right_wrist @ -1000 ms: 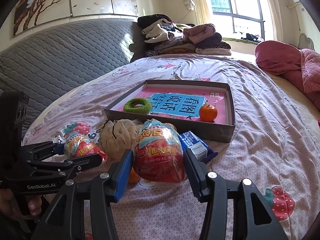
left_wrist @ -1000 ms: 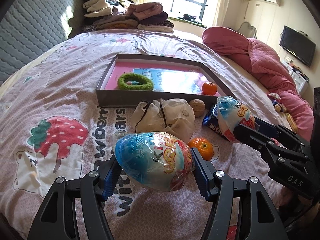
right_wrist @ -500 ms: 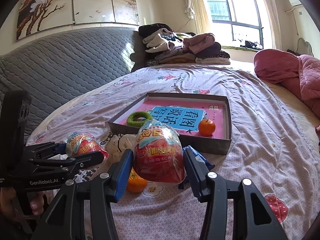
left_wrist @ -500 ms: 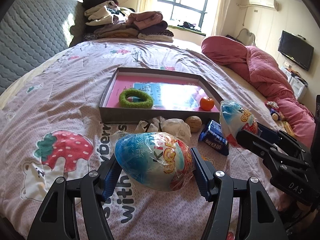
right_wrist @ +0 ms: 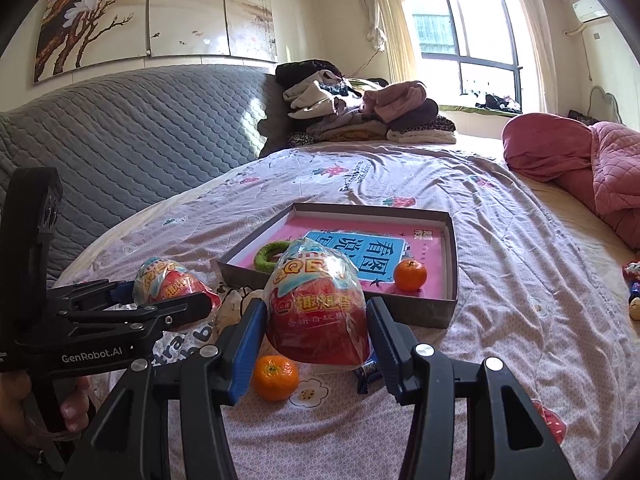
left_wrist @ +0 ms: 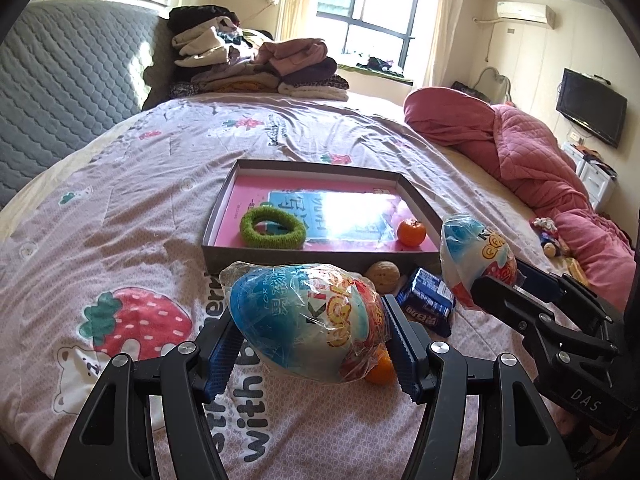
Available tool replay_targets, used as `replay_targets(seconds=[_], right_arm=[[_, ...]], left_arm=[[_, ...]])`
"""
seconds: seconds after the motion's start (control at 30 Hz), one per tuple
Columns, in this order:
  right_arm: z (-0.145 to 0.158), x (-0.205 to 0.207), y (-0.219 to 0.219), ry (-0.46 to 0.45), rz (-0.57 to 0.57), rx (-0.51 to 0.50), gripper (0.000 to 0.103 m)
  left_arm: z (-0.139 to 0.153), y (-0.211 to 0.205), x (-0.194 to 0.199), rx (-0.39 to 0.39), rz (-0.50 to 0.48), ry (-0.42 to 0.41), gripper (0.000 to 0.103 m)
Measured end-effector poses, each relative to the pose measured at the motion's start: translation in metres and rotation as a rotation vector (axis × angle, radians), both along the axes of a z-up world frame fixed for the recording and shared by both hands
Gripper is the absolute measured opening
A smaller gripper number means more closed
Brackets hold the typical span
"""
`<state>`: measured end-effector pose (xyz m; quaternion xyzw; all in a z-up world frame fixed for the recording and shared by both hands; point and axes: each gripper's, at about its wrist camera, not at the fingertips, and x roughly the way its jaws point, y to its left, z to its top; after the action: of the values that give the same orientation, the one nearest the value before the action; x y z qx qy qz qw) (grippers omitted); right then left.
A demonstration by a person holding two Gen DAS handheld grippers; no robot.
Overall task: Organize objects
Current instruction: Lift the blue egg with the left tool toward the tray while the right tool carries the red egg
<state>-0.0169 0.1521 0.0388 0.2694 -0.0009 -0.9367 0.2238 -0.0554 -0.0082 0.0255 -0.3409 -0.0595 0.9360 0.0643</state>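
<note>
From the left wrist I see my left tongs [left_wrist: 310, 344] clamped on a wrapped toy egg [left_wrist: 304, 320] held above the bed [left_wrist: 120, 216]; the gray tray [left_wrist: 320, 258] beyond holds a green ring [left_wrist: 273, 227] and a tangerine [left_wrist: 411, 232]; from the right wrist, my right tongs [right_wrist: 316, 344] grip a second wrapped egg [right_wrist: 318, 304] above the bed, short of the tray, with a loose tangerine [right_wrist: 276, 377] just below.

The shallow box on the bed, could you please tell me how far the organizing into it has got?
Done: the box holds a green ring and one tangerine.
In hand: each gripper, left and right, grips a wrapped toy egg above the bed.
Left: a second tangerine, walnut and blue snack packet.
</note>
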Motion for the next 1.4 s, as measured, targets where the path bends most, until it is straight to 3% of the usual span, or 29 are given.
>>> replay_targets(seconds=[1.4], right_arm=[[0.024,-0.068,-0.002,0.055,-0.034,0.064,0.052]], left_arm=[[0.037,-0.022,-0.083,-0.04,0.041,0.077,0.067]])
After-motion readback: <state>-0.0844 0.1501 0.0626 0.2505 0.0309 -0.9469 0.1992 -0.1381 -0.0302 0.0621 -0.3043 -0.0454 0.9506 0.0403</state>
